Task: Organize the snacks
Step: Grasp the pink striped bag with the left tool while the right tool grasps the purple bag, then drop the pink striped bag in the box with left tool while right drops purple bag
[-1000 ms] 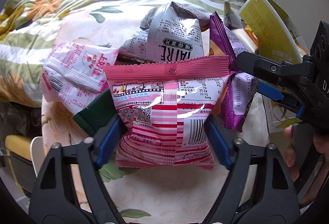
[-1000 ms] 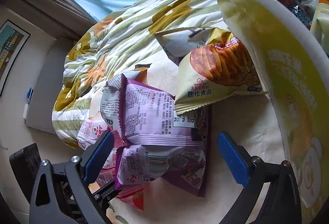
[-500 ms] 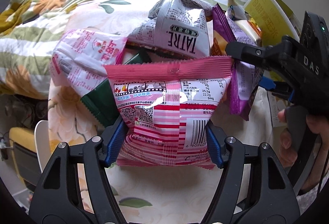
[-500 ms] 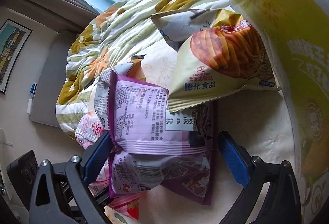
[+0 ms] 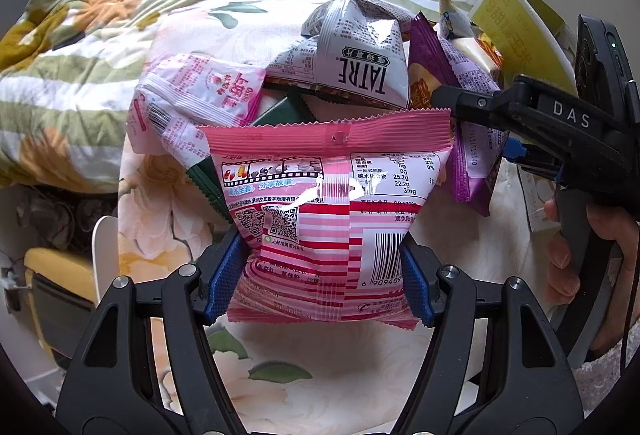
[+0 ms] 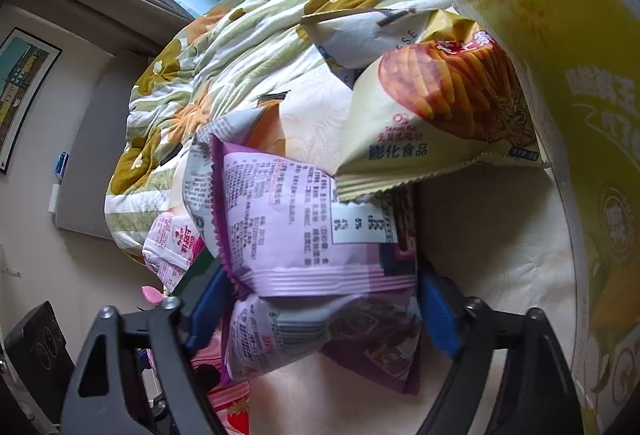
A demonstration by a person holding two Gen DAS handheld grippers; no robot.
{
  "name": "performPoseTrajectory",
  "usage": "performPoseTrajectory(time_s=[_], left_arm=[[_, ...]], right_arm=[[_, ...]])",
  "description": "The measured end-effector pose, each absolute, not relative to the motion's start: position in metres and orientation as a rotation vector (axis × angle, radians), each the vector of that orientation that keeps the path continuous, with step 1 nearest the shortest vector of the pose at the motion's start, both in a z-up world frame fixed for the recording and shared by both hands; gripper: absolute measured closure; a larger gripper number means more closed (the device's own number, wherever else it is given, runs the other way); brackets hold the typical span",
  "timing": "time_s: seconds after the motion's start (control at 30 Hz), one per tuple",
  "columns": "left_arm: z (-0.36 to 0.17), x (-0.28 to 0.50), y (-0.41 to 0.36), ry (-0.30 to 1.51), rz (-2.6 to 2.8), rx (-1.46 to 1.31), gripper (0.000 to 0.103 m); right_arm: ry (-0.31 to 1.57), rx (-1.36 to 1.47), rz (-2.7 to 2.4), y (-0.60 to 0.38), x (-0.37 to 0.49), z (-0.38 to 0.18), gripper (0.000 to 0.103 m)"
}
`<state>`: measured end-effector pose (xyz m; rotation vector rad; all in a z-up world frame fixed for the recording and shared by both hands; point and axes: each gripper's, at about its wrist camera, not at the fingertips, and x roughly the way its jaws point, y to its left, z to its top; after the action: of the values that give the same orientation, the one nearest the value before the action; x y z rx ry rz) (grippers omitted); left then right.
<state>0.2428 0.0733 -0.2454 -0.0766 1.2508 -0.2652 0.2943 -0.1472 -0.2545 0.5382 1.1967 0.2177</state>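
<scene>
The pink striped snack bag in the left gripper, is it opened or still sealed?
Sealed, as far as shown: the pink striped bag is puffed, its crimped top edge unbroken. The left gripper pinches its lower half.

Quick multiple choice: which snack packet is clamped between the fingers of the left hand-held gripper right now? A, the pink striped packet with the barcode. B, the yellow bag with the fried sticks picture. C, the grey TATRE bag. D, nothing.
A: the blue pads of the left hand-held gripper press both sides of the pink striped packet, pinching its lower half.
</scene>
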Motion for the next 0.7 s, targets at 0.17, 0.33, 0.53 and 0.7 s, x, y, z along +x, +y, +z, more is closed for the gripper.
performPoseTrajectory(time_s=[0.17, 0.33, 0.53, 0.7], left_arm=[[-0.235, 0.236, 0.079, 1.243, -0.281, -0.082, 0.037], [-0.216, 0.226, 0.087, 1.219, -0.307, -0.08, 0.037], [-0.176, 0.217, 0.091, 1.153, -0.371, -0.074, 0.037], [-0.137, 0.214, 0.083, 1.093, -0.423, -0.049, 0.037]], right_arm=[[1.191, 0.512, 0.197, -0.143, 0.282, -0.25, 0.031], [1.178, 0.519, 0.201, -0.139, 0.267, -0.238, 0.031], [1.14, 0.511, 0.218, -0.138, 0.244, -0.202, 0.031], [1.078, 0.497, 0.197, -0.149, 0.219, -0.157, 0.031]])
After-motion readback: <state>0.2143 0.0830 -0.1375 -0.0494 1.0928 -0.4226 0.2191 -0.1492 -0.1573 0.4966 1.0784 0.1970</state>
